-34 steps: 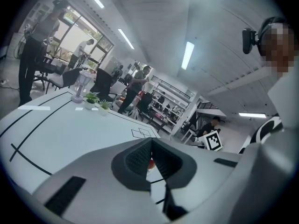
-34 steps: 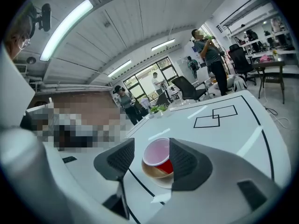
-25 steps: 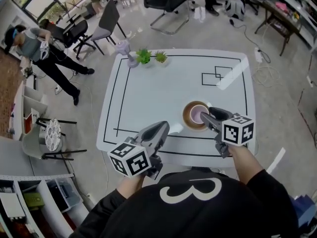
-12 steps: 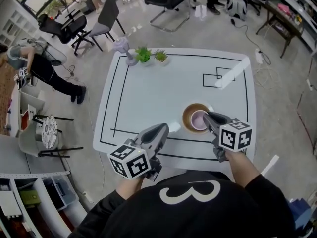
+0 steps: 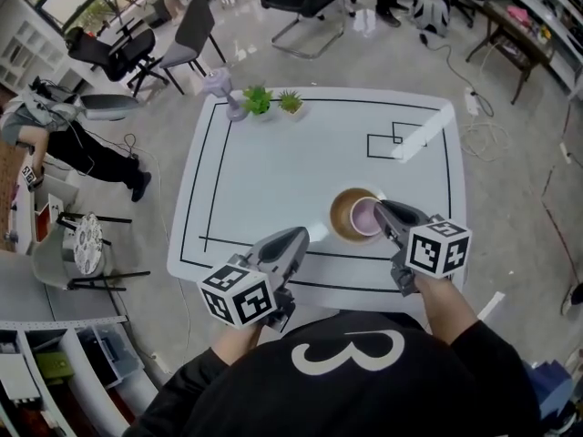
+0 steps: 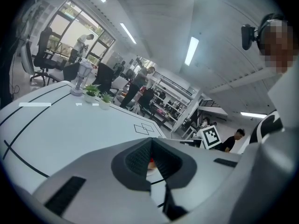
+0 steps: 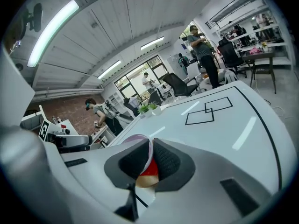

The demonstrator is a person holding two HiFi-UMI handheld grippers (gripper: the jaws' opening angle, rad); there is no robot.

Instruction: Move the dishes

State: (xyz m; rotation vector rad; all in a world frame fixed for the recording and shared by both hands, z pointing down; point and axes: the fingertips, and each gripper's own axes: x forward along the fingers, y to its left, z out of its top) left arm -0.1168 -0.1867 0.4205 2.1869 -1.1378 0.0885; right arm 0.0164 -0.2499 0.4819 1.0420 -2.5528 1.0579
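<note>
two tongs at the near edge of the white counter (image 5: 273, 171), one gripping a dish.
right tongs (image 5: 381, 210) have just been closing and pinch the right rim of the pale lilac round cup (image 5: 363, 216), which sits in a brown round saucer (image 5: 341, 217) just beyond the near black line; left tongs (image 5: 297, 235) hang pressed together, empty, well to the cup's left.

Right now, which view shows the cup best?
The head view: the whole cup sits on the brown plate. The right gripper view shows only its rim, pinched in jaws that just closed; the left gripper view, a red sliver.
</note>
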